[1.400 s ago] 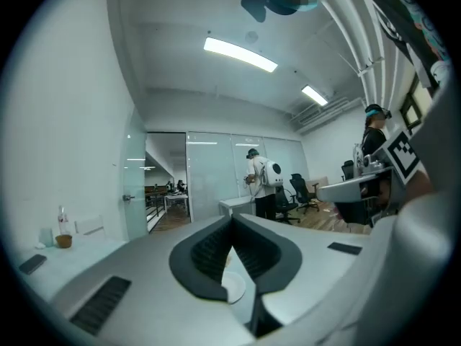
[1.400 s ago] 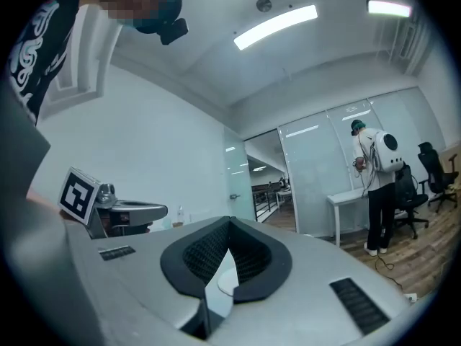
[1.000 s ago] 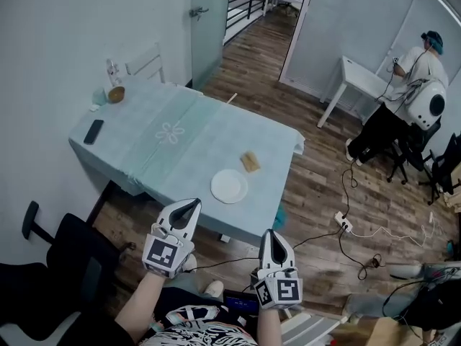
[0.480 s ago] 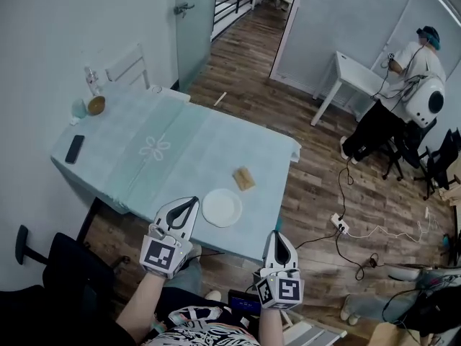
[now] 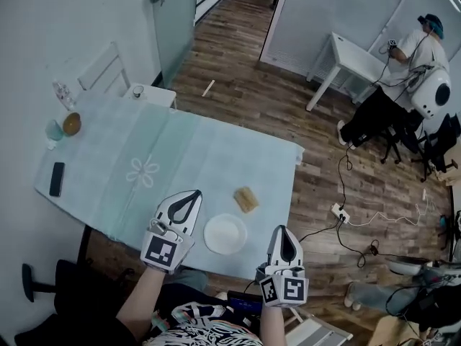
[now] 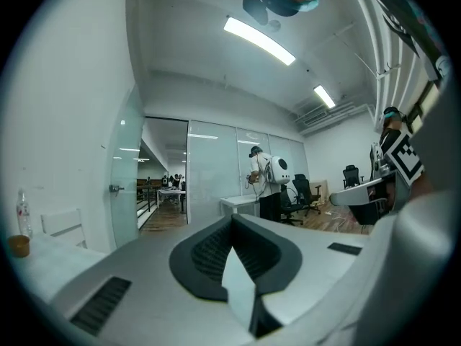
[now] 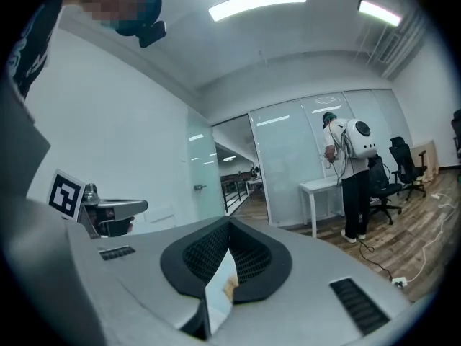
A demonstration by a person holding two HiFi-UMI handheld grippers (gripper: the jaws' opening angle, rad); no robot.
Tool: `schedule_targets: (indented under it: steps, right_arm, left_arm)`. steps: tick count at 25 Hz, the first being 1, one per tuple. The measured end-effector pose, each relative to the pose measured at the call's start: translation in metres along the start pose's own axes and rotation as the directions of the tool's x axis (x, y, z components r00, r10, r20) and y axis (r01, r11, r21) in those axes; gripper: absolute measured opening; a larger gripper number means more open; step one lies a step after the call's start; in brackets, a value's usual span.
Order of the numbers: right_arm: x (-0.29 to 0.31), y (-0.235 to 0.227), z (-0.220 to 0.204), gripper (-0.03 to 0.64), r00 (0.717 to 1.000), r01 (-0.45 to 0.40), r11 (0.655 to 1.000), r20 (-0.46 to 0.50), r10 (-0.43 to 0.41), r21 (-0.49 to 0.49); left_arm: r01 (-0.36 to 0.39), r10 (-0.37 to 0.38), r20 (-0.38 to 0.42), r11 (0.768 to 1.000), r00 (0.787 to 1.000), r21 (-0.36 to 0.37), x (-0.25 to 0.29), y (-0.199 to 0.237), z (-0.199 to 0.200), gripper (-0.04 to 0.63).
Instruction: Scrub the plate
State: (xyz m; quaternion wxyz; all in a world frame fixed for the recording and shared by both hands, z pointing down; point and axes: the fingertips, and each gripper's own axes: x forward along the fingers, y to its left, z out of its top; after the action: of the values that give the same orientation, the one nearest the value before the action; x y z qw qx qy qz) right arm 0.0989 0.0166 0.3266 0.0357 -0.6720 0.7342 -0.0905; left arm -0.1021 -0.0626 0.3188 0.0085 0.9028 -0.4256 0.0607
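A: Where's the plate (image 5: 225, 233)?
B: It lies on the counter (image 5: 180, 150), sponge (image 5: 245, 199) just beyond it. My left claw (image 5: 191, 195) hangs left of it, right claw (image 5: 282, 233) right of it, both clenched, empty.

Just beyond the tongs, between the left gripper (image 5: 193, 194) and the right gripper (image 5: 282, 231), lies a brown block (image 5: 245, 199) too small to identify. So is a dark flat object (image 5: 57, 179) far left of the left gripper. In both gripper views the jaws hide the plate (image 5: 225, 234). The bottom edge cuts off the person's torso (image 5: 198, 326).
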Motion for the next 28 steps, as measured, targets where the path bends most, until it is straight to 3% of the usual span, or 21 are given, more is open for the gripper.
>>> schedule_targets:
  steps: [10, 15, 22, 28]
  right_arm:
    - [0.027, 0.004, -0.028, 0.006, 0.995, 0.065, 0.998, -0.083, -0.063, 0.024]
    - [0.031, -0.001, -0.04, 0.006, 0.992, 0.053, 0.999, -0.117, -0.052, 0.003]
    - [0.044, -0.002, -0.048, 0.006, 0.989, 0.002, 1.0, -0.145, -0.001, 0.004]
    - [0.04, -0.012, -0.071, 0.006, 0.982, -0.026, 0.999, -0.187, 0.031, 0.029]
  left_arm:
    - [0.08, -0.081, -0.034, 0.996, 0.996, -0.029, 0.044, 0.016, -0.029, 0.029]
    - [0.11, -0.11, -0.015, 0.994, 0.994, 0.007, 0.055, 0.005, -0.03, 0.031]
    - [0.069, -0.067, -0.1, 0.998, 0.993, 0.008, 0.063, -0.001, -0.048, 0.031]
    - [0.082, -0.079, -0.164, 0.996, 0.983, 0.016, 0.063, -0.019, -0.073, 0.031]
